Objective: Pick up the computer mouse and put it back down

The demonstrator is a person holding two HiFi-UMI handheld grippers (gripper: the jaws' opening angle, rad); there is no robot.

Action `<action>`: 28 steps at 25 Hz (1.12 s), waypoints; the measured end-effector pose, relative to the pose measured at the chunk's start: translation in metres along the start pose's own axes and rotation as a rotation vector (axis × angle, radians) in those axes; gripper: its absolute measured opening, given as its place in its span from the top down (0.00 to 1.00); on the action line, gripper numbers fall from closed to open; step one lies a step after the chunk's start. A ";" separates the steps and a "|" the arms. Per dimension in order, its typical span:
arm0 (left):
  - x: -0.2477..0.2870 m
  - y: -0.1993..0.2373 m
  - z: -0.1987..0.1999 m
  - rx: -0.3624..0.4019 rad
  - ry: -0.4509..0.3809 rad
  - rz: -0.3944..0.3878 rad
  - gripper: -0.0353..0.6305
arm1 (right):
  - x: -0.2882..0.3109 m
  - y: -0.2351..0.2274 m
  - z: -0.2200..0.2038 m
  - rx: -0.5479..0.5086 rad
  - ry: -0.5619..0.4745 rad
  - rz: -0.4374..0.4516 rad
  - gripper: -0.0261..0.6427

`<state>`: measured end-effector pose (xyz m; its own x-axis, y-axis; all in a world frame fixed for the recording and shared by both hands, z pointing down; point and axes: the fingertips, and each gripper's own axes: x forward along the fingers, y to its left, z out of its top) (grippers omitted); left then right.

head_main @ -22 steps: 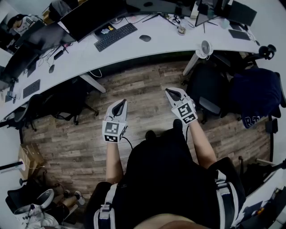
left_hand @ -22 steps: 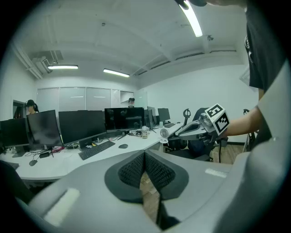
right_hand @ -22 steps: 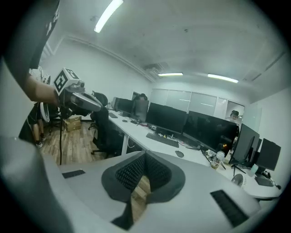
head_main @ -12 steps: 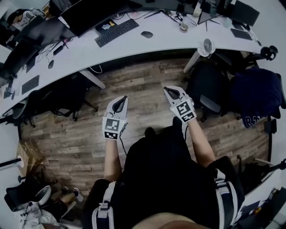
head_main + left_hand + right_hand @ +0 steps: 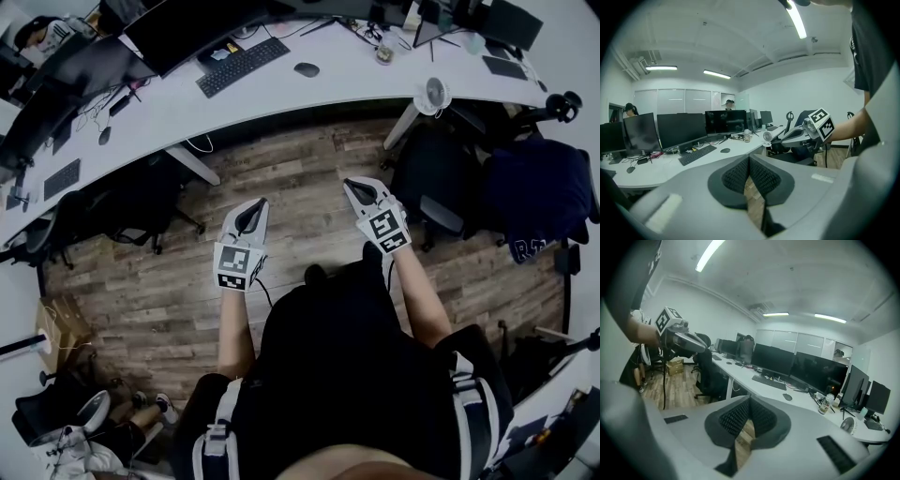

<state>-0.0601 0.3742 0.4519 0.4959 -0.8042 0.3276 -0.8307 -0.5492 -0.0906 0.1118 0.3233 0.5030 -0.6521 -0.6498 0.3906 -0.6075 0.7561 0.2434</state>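
Computer mouse [image 5: 306, 69] lies on the white worktop [image 5: 319, 94], set back from its near edge and just right of the black keyboard [image 5: 242, 71]. Nothing touches it. Dark monitors [image 5: 192, 28] stand behind the keyboard, towards the far edge. Further right along the worktop I note a small bottle [image 5: 382, 56], and a little round fan [image 5: 432, 97] at the near edge.

Both my tools sit well short of that near edge, over the plank floor [image 5: 281, 178]. Left hand-held gripper [image 5: 253, 211]: jaws pressed together, nothing between the pads, nose towards the worktop. Right hand-held gripper [image 5: 362, 192]: the same, jaws together and empty. The two are side by side but apart, and neither is near the mouse. A black office chair [image 5: 141, 206] stands tucked at the worktop's near edge, to the left.
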 end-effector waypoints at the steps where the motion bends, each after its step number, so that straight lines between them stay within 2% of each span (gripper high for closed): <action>1: 0.000 0.000 0.000 0.000 0.000 -0.001 0.95 | 0.001 0.000 0.000 -0.001 0.002 -0.001 0.96; 17: -0.005 0.006 -0.004 -0.014 -0.001 -0.004 0.94 | 0.007 0.005 0.007 -0.019 0.002 0.006 0.95; 23: -0.005 0.009 -0.005 -0.018 -0.008 0.001 0.90 | 0.007 0.007 0.006 -0.018 0.006 0.005 0.93; 28: -0.007 0.010 -0.007 -0.022 -0.011 -0.003 0.87 | 0.008 0.008 0.006 -0.011 0.002 0.004 0.88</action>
<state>-0.0736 0.3758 0.4554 0.5009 -0.8051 0.3177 -0.8347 -0.5464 -0.0687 0.0988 0.3243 0.5024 -0.6537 -0.6468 0.3928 -0.5999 0.7594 0.2519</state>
